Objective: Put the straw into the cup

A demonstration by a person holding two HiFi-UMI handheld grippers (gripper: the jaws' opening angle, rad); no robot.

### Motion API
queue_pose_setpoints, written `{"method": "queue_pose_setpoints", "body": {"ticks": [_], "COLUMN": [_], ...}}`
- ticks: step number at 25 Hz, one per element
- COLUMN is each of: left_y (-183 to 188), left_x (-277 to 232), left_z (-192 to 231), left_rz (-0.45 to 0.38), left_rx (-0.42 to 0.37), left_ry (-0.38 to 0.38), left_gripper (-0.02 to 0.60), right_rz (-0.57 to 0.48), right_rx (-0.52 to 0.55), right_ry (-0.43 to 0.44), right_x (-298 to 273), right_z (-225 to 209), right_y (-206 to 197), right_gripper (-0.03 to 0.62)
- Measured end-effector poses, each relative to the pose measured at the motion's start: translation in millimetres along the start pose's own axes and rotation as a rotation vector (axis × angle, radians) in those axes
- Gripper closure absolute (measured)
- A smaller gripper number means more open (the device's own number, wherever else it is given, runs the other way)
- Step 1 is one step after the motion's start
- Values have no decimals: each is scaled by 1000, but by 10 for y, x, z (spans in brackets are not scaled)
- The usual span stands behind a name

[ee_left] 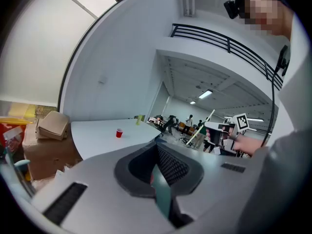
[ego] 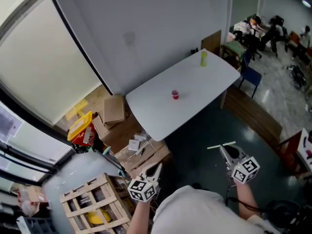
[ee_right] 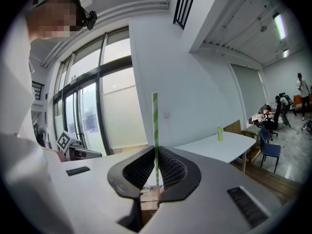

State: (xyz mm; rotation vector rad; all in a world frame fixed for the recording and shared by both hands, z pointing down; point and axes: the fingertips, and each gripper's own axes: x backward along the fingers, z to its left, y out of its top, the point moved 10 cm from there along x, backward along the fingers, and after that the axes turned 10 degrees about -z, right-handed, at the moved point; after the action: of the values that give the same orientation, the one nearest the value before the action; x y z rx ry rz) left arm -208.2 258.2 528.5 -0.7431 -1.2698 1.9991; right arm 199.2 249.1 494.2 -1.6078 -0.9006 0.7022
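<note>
Short of the table, right tongs clamp the straw.

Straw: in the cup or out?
Out. The right gripper is shut on the straw, over the floor, off the white table; the red cup stands upright there, apart from it.

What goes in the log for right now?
right tool: shut on straw | left tool: shut | red cup: on white table, apart from both tools | straw: not yet in cup
</note>
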Motion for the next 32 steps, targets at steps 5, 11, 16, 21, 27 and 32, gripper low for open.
{"method": "queue_pose_setpoints", "body": {"ticks": [5,11,16,21,27,32], "left_y": [-35,-101,-162,-195,-270,-296], "left_x": [-11,-75,-167,-231,-275,-361], "left_z": [-62,-226,-385,-537,-676,-722], "left_rz": [6,10,4,-13,-30,-24], "left_rx": [0,3,-4,-12,-4,3], "left_ry": [9,25,52,86,118,121], "left_gripper": [580,580,580,580,580,580], "right_rz": [-22,-24,-19,-3,3,3], "right_rx": [-35,-50,-39,-34,-38,-49], "right_ry": [3,5,22,58,97,106], "right_x": [53,188,306,372,398,354], "right_z": [-74,-231,-417,-584,-733,-807], "right_y": [0,6,31,58,1,3], "right_gripper": [545,545,545,545,545,545]}}
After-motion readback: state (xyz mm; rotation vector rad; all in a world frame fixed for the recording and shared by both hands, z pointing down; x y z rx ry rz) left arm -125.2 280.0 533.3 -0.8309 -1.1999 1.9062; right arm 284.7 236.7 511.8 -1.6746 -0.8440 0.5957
